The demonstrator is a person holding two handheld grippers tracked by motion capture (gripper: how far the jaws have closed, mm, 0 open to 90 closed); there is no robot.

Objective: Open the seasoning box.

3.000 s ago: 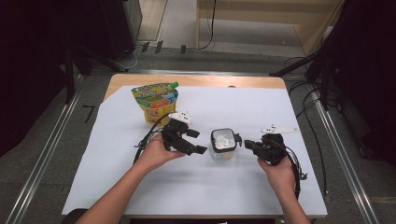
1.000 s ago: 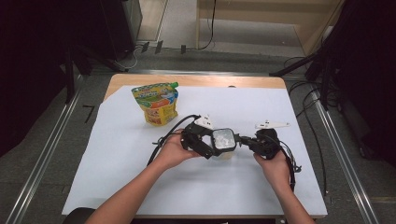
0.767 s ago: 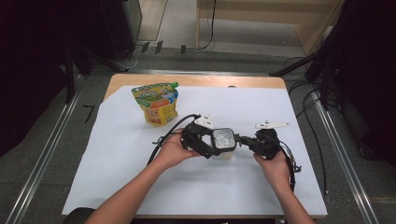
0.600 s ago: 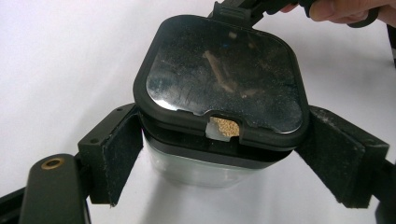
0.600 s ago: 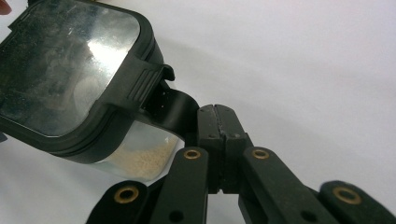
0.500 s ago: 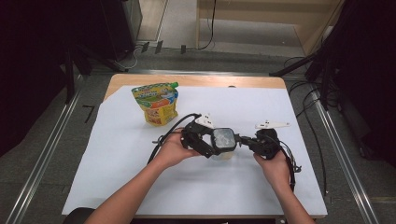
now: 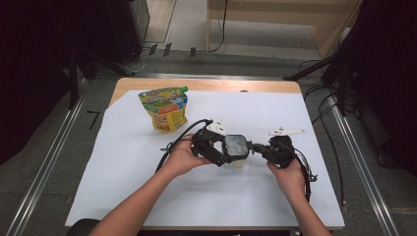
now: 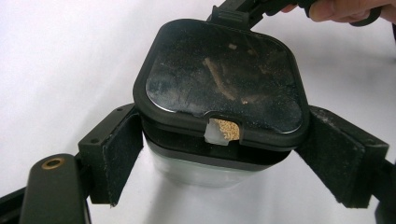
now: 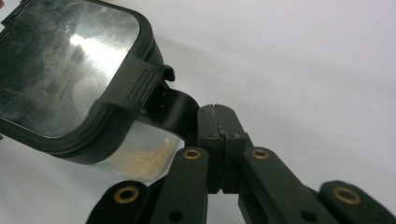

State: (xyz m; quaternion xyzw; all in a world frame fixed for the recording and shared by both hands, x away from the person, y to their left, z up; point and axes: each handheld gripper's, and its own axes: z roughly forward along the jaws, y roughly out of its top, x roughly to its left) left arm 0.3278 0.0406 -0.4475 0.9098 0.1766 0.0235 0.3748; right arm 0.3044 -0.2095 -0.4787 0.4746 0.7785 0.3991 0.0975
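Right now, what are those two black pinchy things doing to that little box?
A person holds a gripper in each hand. The left gripper has its jaws around the sides of a small clear container with a black lid. The right gripper is pinched shut on the lid's latch tab. A colourful pouch stands untouched farther back.

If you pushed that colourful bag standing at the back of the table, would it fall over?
Probably, yes. The pouch stands upright on a narrow base and is taller than it is wide, so a push near the top could tip it. It looks like soft, crinkly film, so it would likely bend and dent instead of staying stiff. It bulges a little, so it may hold something, though how heavy can't be told.
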